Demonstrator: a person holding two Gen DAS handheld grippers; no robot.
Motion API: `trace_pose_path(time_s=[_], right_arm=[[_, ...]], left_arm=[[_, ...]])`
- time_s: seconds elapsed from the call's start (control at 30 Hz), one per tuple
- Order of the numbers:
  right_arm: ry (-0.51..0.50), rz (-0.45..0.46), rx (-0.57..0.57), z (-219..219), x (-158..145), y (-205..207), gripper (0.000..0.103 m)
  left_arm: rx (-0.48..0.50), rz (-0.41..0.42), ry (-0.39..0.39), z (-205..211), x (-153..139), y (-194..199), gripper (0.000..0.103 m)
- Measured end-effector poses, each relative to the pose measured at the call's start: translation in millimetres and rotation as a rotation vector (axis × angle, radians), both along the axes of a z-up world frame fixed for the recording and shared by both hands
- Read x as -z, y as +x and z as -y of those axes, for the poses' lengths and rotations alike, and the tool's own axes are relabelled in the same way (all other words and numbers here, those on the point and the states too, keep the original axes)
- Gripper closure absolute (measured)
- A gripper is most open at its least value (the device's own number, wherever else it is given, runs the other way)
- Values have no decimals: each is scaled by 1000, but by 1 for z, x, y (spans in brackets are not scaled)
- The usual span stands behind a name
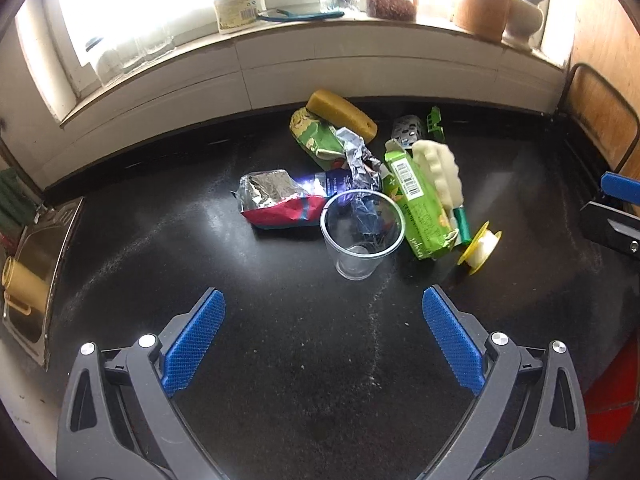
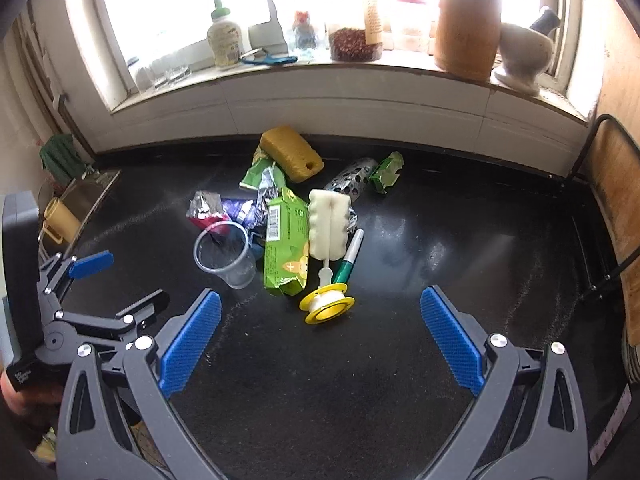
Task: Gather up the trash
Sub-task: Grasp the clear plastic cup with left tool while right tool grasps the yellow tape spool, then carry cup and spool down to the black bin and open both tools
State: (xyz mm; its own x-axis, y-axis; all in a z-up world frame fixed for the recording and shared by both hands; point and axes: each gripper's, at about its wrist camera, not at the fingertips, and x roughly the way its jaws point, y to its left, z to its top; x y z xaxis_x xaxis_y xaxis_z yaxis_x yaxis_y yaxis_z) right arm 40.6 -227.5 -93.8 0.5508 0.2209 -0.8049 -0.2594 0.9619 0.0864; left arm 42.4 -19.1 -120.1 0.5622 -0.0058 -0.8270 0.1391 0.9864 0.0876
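Ahead of left gripper (image 1: 323, 326): cup (image 1: 362, 234), upright, dead centre, nearer than wrappers.
Left fingers: spread, empty.
Right gripper (image 2: 320, 326): spread, empty, faces spool (image 2: 327, 304).

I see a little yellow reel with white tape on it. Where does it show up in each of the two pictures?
Left wrist view: the yellow reel lies right of centre, at the near right end of the pile, beside the green carton.
Right wrist view: the yellow reel sits near the centre, at the front of the pile, just below the white sponge brush.
Shared landmark: the clear plastic cup, to the reel's left in both.
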Motion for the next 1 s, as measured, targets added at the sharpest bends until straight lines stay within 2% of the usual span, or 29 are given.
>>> trace_pose_path(time_s=[0.07, 0.13, 0.2, 0.3, 0.43, 0.5, 0.6, 0.67, 0.77, 1.0], right_arm=[[-26, -23, -51, -2, 28, 9, 6], [-35, -59, -86, -4, 54, 20, 7], [-34, -98, -119, -7, 79, 30, 9], [-22, -126, -160, -13, 100, 41, 10], [-18, -156, -175, -15, 115, 53, 19], [-19, -163, -187, -14, 119, 57, 22], [-26, -182, -209, -13, 121, 62, 47], [-10, -175, -210, -10, 118, 60, 47], [-3, -164, -206, -6, 106, 56, 47], [-3, -113, -184, -4, 63, 36, 47]], left_arm=[[31, 12, 15, 3, 27, 10, 7], [42, -22, -4, 3, 50, 24, 7], [54, -18, -4, 6, 65, 35, 7], [82, -18, 19, 13, 80, 47, 7], [107, -8, 38, 19, 90, 61, 7], [107, -10, 19, 18, 91, 69, 10], [114, -19, 20, 17, 95, 79, 27], [113, -33, 8, 16, 96, 81, 55], [81, -41, -2, 10, 94, 81, 56], [20, -15, -9, -6, 59, 47, 56]])
